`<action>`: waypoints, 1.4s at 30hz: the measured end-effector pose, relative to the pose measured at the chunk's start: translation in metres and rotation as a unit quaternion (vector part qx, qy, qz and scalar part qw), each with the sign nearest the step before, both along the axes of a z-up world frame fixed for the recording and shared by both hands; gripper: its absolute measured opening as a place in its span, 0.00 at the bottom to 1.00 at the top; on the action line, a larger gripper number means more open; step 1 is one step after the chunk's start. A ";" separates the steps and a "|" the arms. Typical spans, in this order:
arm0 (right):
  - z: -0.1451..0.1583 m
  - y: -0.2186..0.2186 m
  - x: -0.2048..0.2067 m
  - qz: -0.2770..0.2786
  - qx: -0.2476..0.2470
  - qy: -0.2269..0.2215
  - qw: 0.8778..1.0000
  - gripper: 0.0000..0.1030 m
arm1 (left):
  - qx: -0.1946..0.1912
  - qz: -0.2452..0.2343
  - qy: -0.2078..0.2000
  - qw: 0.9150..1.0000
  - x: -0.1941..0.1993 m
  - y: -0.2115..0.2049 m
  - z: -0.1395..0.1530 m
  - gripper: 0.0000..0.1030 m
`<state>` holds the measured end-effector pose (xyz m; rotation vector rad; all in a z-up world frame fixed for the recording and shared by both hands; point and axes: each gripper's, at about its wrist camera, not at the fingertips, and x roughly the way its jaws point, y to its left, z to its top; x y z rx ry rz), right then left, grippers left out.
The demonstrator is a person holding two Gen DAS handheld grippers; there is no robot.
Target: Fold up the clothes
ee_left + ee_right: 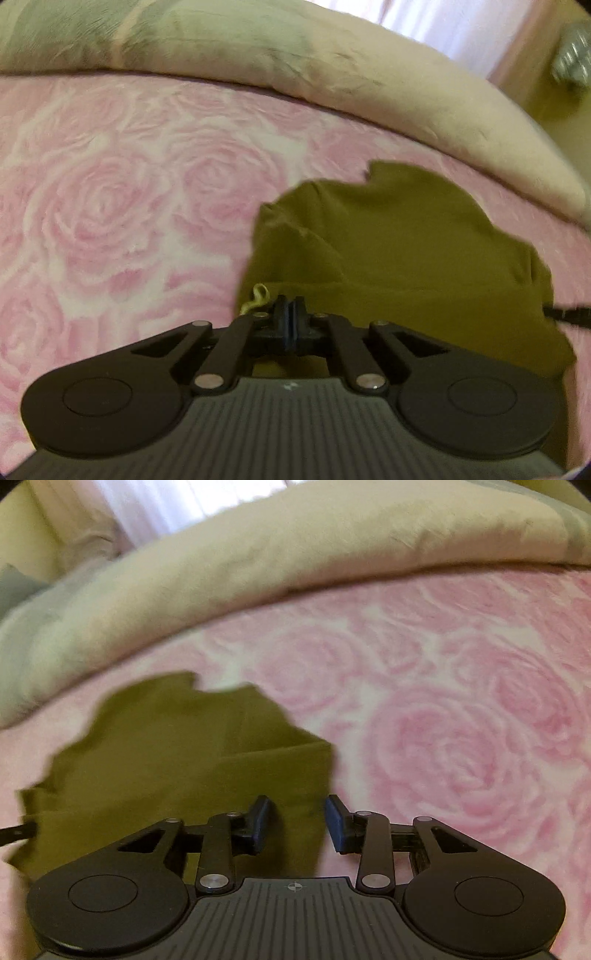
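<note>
1. Rose-print bedspread (pixel 110 206): pink, with a cream duvet (pixel 332 74) along its far edge.
2. Olive garment (pixel 388 251): lies partly folded on the bedspread; soft, light, likely limp. Best held at edges or corners.
3. Left gripper (pixel 289 314): pressed together, apparently pinching the garment's near edge; blurred.
4. Right gripper (pixel 297 821): spread, over the garment's right edge.

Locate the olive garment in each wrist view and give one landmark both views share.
Left wrist: the olive garment lies right of centre, ahead of the shut left tool.
Right wrist: it lies left of centre, beside the open right tool.
Shared landmark: the cream duvet beyond it.
</note>
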<state>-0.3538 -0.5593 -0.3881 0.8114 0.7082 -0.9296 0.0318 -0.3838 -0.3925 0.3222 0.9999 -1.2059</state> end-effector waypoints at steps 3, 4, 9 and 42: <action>0.002 -0.006 -0.010 -0.028 -0.002 -0.011 1.000 0.36 | -0.030 0.009 0.016 0.999 0.003 0.009 0.014 0.02; 0.007 -0.005 -0.013 -0.035 -0.006 -0.013 0.999 0.36 | -0.041 0.011 0.021 0.999 0.003 0.012 0.019 0.02; 0.022 0.007 -0.006 0.006 -0.026 -0.026 0.999 0.36 | -0.051 0.014 0.039 0.998 0.007 0.018 0.019 0.02; 0.015 0.065 0.012 0.116 -0.004 0.080 0.990 0.36 | 0.015 -0.008 0.036 0.999 -0.003 0.053 0.009 0.02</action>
